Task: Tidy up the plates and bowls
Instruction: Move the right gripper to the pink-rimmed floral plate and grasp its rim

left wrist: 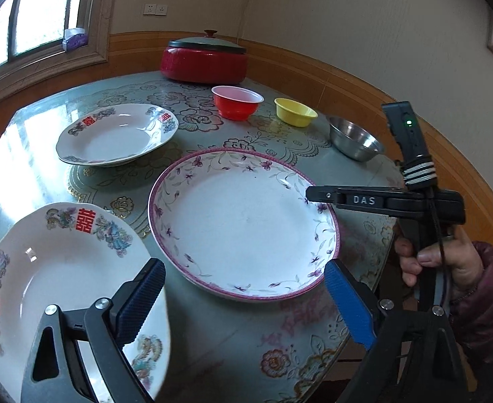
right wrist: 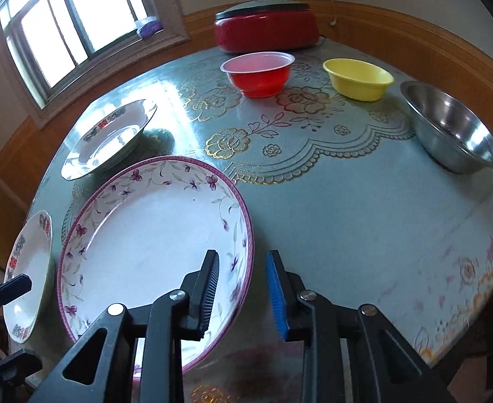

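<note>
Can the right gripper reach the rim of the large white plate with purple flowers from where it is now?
Probably yes. The right gripper straddles the near rim of the large white plate with purple flowers, fingers not pressing it yet, and nothing lies between.

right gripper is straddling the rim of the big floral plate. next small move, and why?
Probably close the right gripper on the near rim of the purple-flowered plate. Its fingers sit either side of that rim, one over the plate and one outside, with a gap showing, so nothing is gripped yet. The left gripper is wide open and empty, so the lift looks like the right one's job.
</note>
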Demonstrator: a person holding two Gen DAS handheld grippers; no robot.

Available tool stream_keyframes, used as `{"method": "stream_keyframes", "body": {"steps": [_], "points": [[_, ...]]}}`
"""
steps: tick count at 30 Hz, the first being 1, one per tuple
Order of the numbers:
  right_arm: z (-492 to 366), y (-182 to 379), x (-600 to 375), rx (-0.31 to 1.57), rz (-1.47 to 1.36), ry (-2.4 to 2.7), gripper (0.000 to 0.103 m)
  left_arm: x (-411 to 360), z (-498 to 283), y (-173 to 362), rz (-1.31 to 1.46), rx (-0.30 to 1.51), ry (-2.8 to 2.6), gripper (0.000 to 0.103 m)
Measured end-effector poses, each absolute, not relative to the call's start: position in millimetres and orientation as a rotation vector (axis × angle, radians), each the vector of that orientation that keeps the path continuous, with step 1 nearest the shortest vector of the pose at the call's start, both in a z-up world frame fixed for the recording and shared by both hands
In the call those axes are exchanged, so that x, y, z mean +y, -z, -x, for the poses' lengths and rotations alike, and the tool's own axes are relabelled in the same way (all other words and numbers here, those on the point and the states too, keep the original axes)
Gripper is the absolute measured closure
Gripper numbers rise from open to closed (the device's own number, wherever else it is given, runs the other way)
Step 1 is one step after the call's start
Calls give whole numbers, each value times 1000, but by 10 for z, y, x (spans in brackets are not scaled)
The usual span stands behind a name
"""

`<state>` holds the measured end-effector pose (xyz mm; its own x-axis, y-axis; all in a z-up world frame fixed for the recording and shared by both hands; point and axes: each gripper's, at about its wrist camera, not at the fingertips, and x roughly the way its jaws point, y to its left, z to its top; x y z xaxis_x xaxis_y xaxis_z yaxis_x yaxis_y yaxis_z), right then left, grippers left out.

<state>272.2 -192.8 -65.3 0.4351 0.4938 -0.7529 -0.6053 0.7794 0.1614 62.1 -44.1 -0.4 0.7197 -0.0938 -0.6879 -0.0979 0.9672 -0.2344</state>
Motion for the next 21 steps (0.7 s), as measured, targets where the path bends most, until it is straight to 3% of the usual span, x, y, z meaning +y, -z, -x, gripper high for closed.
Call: {"method": "stream_keyframes", "body": {"steps": [5,8,11,21], "points": [[-3003,731,-1744,904,243,-833,88,-567,-640,36,314,791,-91,6],[-3029,720,-1649,866,338,-899,87,-655,-622,113,337,818,-173,9],[-3079,705,-1626,868,381,-964,87,-712,-638,201,358,863,-211,31],[-3083,666,-1516,853,569,-1036,84,-669,-755,178,345,832,-175,32]]}}
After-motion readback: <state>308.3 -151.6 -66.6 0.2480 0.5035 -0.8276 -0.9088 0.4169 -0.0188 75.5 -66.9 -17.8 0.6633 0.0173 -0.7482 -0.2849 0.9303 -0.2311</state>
